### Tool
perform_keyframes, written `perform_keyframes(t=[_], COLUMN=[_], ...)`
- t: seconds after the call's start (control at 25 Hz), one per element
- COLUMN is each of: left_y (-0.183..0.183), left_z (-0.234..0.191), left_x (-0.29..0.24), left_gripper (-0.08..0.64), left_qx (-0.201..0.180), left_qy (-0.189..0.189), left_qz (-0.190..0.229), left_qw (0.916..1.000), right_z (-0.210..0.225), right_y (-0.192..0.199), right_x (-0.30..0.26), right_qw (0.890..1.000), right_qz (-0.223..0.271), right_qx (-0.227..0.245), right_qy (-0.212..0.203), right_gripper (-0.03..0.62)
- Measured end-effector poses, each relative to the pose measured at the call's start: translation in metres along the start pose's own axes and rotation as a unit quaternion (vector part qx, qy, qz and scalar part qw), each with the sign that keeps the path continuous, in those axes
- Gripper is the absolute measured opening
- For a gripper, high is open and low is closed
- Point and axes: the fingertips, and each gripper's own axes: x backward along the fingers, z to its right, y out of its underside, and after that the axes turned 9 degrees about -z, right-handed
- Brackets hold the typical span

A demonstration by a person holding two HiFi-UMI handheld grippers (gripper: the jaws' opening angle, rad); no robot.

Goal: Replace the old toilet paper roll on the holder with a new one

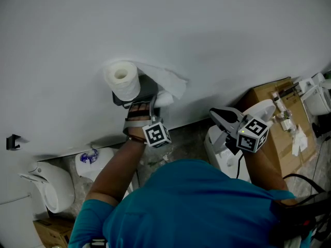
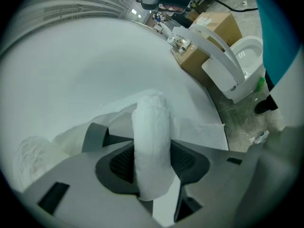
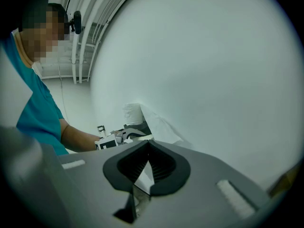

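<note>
A full white toilet paper roll [image 1: 122, 79] stands against the wall with its core hole facing me, and a loose sheet [image 1: 169, 80] trails off to its right. Just below it, my left gripper [image 1: 150, 99] is shut on a slim white paper roll [image 2: 151, 141], which stands up between both pads and ends by the wall [image 1: 164, 98]. The full roll [image 2: 31, 156] shows to the left of those jaws. The holder itself is hidden. My right gripper [image 1: 221, 115] hangs to the right, away from the wall, shut and empty [image 3: 145, 175]. From there the full roll [image 3: 133, 113] is also in sight.
A white toilet [image 1: 222, 151] sits under the right gripper and also shows in the left gripper view [image 2: 240, 63]. A cardboard box [image 1: 276, 115] stands to its right. A white bin [image 1: 49, 185] and a small black wall hook [image 1: 13, 141] are at the lower left.
</note>
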Motion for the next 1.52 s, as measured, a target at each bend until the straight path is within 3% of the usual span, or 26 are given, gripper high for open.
perform_keyframes(t=[0.44, 0.6, 0.8, 1.12, 1.4, 1.52], left_y=[-0.05, -0.086, -0.098, -0.033, 0.055, 0.094], left_z=[0.002, 0.016, 0.032, 0.039, 0.025, 0.013], left_x=[0.002, 0.016, 0.036, 0.059, 0.088, 0.104], left_gripper=[0.201, 0.201, 0.2, 0.2, 0.201, 0.199], left_qx=[-0.008, -0.014, -0.007, 0.056, 0.149, 0.193], left_qy=[0.0, 0.028, 0.045, 0.087, 0.119, 0.132], left_qz=[0.034, 0.071, 0.095, 0.07, 0.039, 0.028], left_qw=[0.9994, 0.997, 0.9944, 0.9922, 0.9809, 0.9718], right_z=[0.014, 0.016, 0.021, 0.007, -0.032, -0.055], right_y=[0.007, 0.009, 0.01, -0.001, -0.031, -0.059], right_x=[0.032, 0.042, 0.05, 0.022, -0.028, -0.045], right_qw=[1.0, 0.999, 0.999, 1.0, 0.998, 0.996], right_qz=[0.006, 0.008, 0.01, 0.006, 0.003, 0.011], right_qx=[-0.007, -0.009, -0.013, -0.002, 0.037, 0.063], right_qy=[0.025, 0.03, 0.038, 0.013, -0.04, -0.068], right_gripper=[0.003, 0.003, 0.003, 0.003, 0.003, 0.003])
